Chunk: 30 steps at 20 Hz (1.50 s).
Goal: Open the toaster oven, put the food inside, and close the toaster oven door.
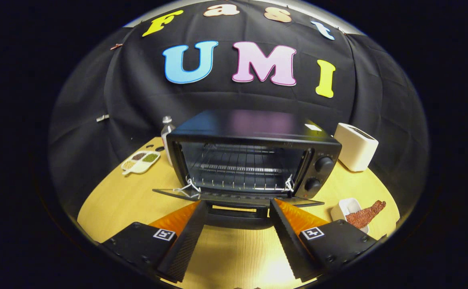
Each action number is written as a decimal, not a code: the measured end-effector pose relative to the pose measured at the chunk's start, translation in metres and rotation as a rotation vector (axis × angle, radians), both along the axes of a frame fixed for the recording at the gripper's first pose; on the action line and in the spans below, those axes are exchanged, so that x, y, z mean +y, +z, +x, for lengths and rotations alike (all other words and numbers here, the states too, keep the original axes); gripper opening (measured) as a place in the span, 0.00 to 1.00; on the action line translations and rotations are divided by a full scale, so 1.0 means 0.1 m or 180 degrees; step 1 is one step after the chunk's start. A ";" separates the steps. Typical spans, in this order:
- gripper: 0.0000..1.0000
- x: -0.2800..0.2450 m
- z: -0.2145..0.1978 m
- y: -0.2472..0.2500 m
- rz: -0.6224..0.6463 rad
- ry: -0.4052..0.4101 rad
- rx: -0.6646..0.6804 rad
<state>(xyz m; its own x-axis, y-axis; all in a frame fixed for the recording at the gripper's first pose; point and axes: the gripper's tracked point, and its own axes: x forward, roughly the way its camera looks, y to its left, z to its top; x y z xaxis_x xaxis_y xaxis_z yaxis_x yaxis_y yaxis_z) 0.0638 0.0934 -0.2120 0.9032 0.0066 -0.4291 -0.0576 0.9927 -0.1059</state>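
A black toaster oven (254,154) stands on the wooden table with its door (238,197) folded down flat toward me. A wire rack (238,166) shows inside the empty cavity. My gripper (238,205) is open, its fingertips just over the front edge of the lowered door and on either side of the door handle (238,218), holding nothing. The food, a reddish-brown textured strip (365,215), lies across a small white dish (348,208) on the table to the right of my right finger.
A white pop-up toaster (356,146) stands right of the oven. A white divided tray (140,161) with grains lies to the oven's left, and a small bottle (167,134) stands behind the oven's left corner. Two knobs (323,164) sit on the oven's right panel.
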 end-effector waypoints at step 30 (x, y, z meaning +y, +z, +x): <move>0.98 -1.73 -0.17 1.08 -0.0062 0.0032 -0.0218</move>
